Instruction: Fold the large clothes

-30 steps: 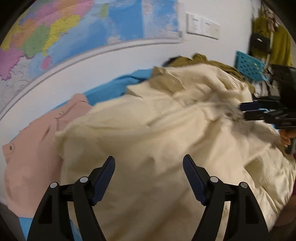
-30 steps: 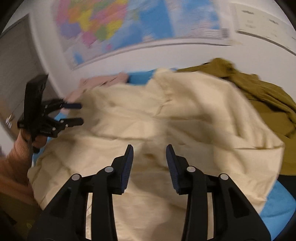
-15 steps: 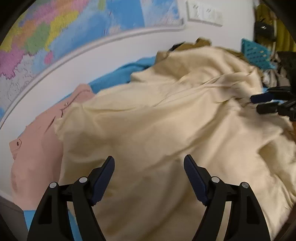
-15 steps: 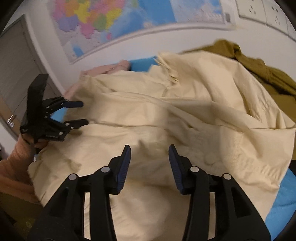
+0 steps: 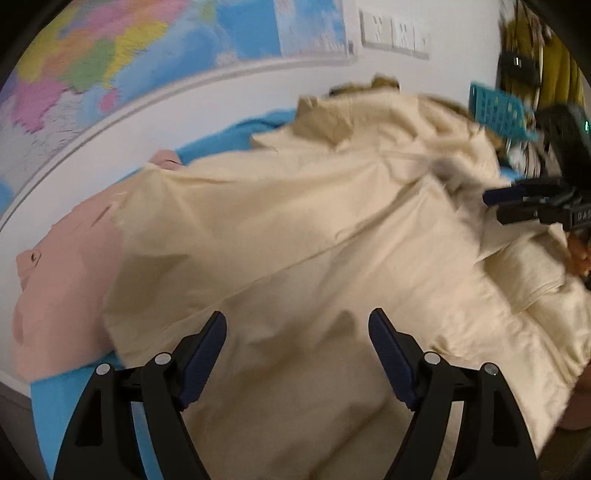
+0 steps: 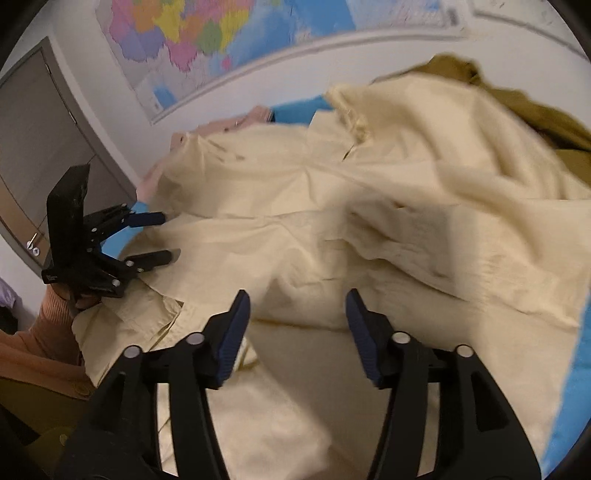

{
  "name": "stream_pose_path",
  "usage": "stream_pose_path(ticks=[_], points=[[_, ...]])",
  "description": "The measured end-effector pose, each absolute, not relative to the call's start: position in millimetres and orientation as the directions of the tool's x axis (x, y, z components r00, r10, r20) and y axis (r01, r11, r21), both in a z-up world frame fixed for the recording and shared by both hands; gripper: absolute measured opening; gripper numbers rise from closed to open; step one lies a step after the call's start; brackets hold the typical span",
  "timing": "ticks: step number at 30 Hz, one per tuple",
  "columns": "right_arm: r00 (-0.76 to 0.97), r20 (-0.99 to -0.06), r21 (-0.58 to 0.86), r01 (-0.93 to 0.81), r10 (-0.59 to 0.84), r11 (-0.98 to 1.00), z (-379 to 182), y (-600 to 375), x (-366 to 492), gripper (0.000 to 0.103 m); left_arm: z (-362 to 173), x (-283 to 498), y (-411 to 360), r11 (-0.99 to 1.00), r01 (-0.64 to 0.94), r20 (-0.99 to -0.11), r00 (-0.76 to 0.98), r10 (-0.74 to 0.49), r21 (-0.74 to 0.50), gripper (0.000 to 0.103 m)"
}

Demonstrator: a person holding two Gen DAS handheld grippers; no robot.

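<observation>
The work surface is covered by a bright blue sheet (image 5: pixel 55 397), visible at the lower left of the left wrist view and along the right edge of the right wrist view. Behind it stands a white wall carrying a large multicoloured map (image 5: pixel 122 62) across the upper left, with white wall sockets (image 5: pixel 395 35) at upper centre. A grey door (image 6: pixel 33 147) fills the left edge of the right wrist view.

The large cream cotton jacket (image 5: pixel 295 258) lies spread over the sheet and fills the centre of both views. Its long axis runs from lower left to upper right in the left wrist view, collar end toward the wall. A pink shirt (image 5: pixel 59 280) lies partly under it at the left; an olive-brown garment (image 6: pixel 535 110) lies behind it at upper right.

My left gripper (image 5: pixel 297 354) is spread wide above the jacket, nothing between its pads. My right gripper (image 6: pixel 297 334) has just been opening further; its jaws stand apart over the cloth, gripping nothing.
</observation>
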State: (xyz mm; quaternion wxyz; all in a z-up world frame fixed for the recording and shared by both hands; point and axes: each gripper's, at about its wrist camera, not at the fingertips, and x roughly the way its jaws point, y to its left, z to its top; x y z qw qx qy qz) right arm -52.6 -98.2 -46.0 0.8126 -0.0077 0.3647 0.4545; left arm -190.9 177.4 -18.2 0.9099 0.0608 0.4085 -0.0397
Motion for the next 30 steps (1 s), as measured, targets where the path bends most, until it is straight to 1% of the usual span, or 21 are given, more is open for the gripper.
stream_pose_path(ticks=[3,7,9,10,12,13,14,18,20,22,25,30], points=[[0.354,-0.549,0.367,-0.711,0.757,0.599,-40,-134,-64,0.062,-7,-217,188,0.996,0.082,-0.71,0.703,-0.026,0.044,0.08],[0.416,-0.503,0.427,-0.643,0.758,0.636,-42,-187,-84,0.065,0,-257,210,0.996,0.05,-0.672,0.735,-0.088,-0.076,0.081],[0.444,-0.49,0.458,-0.601,0.75,0.655,-47,-209,-90,0.071,1,-276,217,0.994,0.024,-0.666,0.74,-0.089,-0.106,0.083],[0.453,-0.485,0.471,-0.585,0.748,0.66,-49,-219,-95,0.075,2,-286,221,0.993,0.012,-0.664,0.743,-0.087,-0.117,0.086],[0.479,-0.475,0.502,-0.542,0.738,0.674,-60,-242,-106,0.077,1,-301,232,0.988,-0.014,-0.659,0.747,-0.091,-0.153,0.087],[0.484,-0.472,0.512,-0.529,0.736,0.676,-65,-251,-109,0.079,-1,-310,239,0.982,-0.021,-0.657,0.746,-0.11,-0.188,0.087],[0.498,-0.47,0.526,-0.505,0.729,0.684,-72,-263,-115,0.08,-3,-319,245,0.974,-0.033,-0.658,0.743,-0.126,-0.223,0.089],[0.521,-0.471,0.568,-0.438,0.712,0.696,-93,-288,-126,0.083,-13,-340,257,0.959,-0.083,-0.68,0.722,-0.129,-0.27,0.091],[0.515,-0.469,0.581,-0.432,0.717,0.69,-100,-295,-132,0.086,-21,-347,258,0.95,-0.087,-0.688,0.71,-0.152,-0.299,0.094],[0.491,-0.458,0.604,-0.44,0.741,0.665,-106,-298,-136,0.09,-31,-353,257,0.941,-0.098,-0.698,0.696,-0.168,-0.324,0.094],[0.466,-0.434,0.628,-0.456,0.771,0.63,-110,-300,-141,0.09,-42,-358,253,0.921,-0.084,-0.694,0.684,-0.225,-0.381,0.094],[0.426,-0.437,0.64,-0.471,0.792,0.607,-118,-293,-147,0.09,-56,-354,247,0.879,-0.077,-0.687,0.658,-0.31,-0.471,0.094]])
